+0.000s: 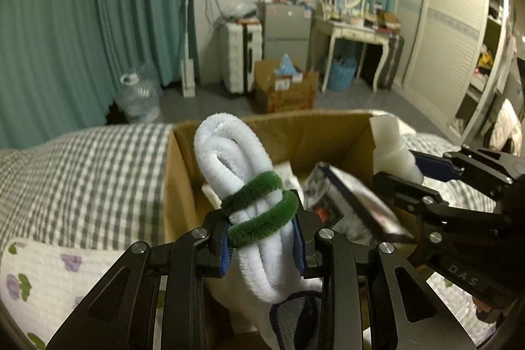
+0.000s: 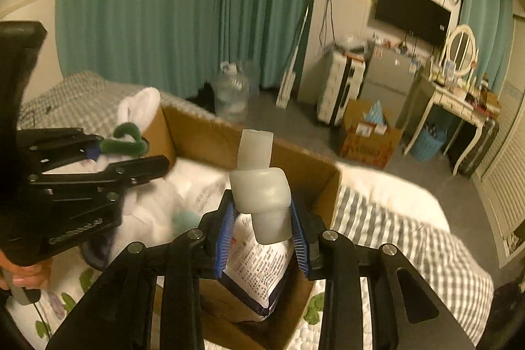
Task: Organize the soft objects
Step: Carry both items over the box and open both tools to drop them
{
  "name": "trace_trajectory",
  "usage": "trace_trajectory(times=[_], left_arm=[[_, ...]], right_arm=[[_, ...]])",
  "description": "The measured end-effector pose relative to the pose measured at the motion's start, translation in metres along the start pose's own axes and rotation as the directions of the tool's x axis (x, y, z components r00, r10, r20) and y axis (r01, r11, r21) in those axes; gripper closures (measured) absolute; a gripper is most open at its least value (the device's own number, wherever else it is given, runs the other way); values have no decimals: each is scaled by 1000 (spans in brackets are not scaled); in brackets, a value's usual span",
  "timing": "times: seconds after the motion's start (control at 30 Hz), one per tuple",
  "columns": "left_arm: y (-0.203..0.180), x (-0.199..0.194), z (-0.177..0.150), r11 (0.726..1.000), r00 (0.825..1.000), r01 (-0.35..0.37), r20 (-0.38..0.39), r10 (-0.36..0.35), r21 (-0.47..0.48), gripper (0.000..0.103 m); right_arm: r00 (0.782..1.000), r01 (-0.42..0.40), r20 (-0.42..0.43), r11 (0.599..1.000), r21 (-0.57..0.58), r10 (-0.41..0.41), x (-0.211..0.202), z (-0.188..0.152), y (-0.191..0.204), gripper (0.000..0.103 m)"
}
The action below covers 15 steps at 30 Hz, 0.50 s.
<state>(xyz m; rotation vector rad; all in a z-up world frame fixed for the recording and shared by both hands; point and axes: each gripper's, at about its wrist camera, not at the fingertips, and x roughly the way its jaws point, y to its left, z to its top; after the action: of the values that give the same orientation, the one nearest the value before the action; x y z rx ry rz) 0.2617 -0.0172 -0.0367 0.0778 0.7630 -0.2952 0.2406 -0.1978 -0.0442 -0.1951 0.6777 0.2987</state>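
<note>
Left wrist view: left gripper (image 1: 262, 240) is clamped on a white fuzzy bundle (image 1: 229, 166) bound with green loops, poised over the cardboard box (image 1: 183, 173); releasing it inside seems next. Box contents blur.

Right wrist view: right gripper (image 2: 262, 230) pinches a translucent knotted tube (image 2: 261, 186) above the same box, apparently for dropping in too. Its floor is hidden.

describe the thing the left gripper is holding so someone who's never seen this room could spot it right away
Find the open brown cardboard box on the grey-and-white checked bed cover. Above its near edge, the left gripper is shut on a bundle of looped white fuzzy cord. Only this item has two dark green fuzzy bands wrapped around it; the right gripper nearby holds a smooth, translucent white knotted piece.
</note>
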Motion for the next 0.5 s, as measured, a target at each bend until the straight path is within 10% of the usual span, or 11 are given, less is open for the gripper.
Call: trace_trajectory(times=[0.27, 0.5], left_arm=[[-4, -7, 1, 1000, 1000, -2, 2, 2, -7, 66], [0, -35, 10, 999, 998, -4, 70, 7, -40, 27]], right_arm=[[999, 16, -44, 1000, 2, -16, 17, -8, -11, 67], [998, 42, 36, 999, 21, -42, -18, -3, -11, 37]])
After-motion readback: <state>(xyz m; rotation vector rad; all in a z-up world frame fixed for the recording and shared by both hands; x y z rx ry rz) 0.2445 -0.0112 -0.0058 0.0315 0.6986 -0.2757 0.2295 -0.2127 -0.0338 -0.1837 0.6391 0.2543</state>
